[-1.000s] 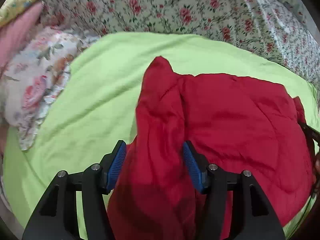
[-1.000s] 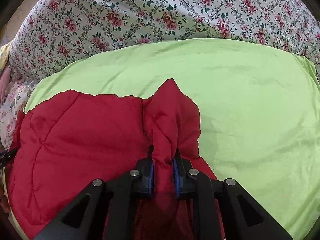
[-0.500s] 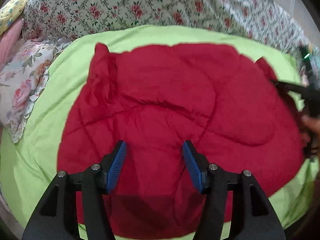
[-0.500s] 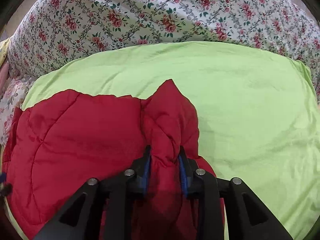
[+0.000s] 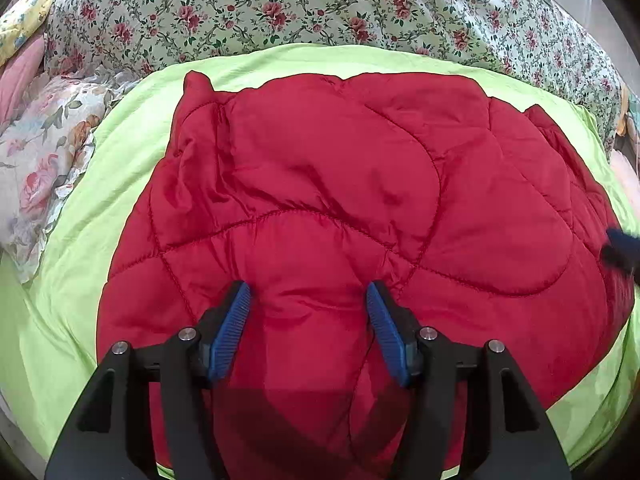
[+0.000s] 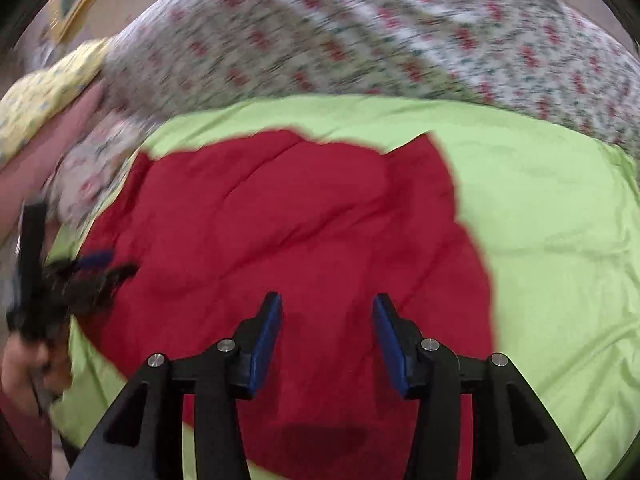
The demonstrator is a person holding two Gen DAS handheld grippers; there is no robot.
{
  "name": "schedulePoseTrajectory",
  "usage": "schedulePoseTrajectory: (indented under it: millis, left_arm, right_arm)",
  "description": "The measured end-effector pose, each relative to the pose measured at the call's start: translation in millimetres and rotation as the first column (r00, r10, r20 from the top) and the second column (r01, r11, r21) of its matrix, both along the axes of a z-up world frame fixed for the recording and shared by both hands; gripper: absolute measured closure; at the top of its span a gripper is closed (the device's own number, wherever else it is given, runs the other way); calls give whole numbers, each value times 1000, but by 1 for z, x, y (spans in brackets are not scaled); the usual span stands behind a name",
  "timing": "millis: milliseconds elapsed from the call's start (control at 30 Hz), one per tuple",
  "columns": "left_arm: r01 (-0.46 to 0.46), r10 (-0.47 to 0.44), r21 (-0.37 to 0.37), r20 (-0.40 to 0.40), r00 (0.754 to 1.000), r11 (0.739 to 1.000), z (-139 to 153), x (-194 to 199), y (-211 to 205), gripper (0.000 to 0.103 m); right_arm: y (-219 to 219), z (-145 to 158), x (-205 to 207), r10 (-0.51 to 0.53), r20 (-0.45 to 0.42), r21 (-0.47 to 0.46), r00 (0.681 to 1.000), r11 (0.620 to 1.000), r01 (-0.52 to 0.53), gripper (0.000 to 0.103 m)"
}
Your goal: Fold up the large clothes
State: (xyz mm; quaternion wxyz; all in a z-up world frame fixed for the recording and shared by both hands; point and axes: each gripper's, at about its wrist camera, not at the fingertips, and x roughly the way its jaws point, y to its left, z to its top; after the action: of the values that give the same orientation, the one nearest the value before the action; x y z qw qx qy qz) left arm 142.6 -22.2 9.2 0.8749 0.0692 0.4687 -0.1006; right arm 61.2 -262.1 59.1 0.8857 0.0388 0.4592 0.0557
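Red quilted jacket (image 5: 360, 200) lies spread on a lime-green sheet (image 5: 100, 280) on the bed, puffy & a bit rumpled, stitch lines curving across it. Left gripper (image 5: 308, 300) sits over the near part of the jacket w/ jaws wide apart; blue pads (image 5: 230, 332) flank a raised bulge of red fabric, touching or just beside it on both sides, not pinching it. Right gripper (image 6: 326, 312) is also spread wide, hovering above the jacket's near edge, nothing held between its pads; that view is motion-blurred. Right gripper's tip shows at the far right edge of the left view, blurred. In the right view the left gripper & the person's hand (image 6: 24, 364) show at the left edge, blurred. Floral bedspread (image 5: 320, 4) runs behind the sheet; floral pillow (image 5: 44, 152) & a pink one (image 5: 20, 76) sit off to the left
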Motion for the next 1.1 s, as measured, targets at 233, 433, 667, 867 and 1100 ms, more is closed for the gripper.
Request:
schedulePoseTrajectory:
  millis: [233, 433, 667, 867, 1100]
  left_arm:
    - [10, -10, -16, 4, 1000, 1000, -4, 2, 3, 40]
    - [14, -15, -44, -17, 1000, 999, 13, -13, 13, 41]
    - [2, -3, -45, -15, 1000, 999, 11, -34, 20, 38]
    - [-13, 13, -11, -20, 1000, 1000, -4, -22, 12, 33]
    - [-20, 20, 0, -12, 1000, 1000, -6, -22, 13, 33]
  right_arm:
    - [6, -40, 6, -3, -36, -37, 999, 999, 1, 53]
    - [8, -48, 14, -26, -32, -44, 999, 999, 24, 53]
    - [9, -48, 6, -33, -17, -40, 999, 999, 32, 53]
    - [11, -47, -1, -38, -21, -44, 999, 998, 37, 53]
    - [20, -18, -10, -36, 0, -39, 999, 999, 36, 51]
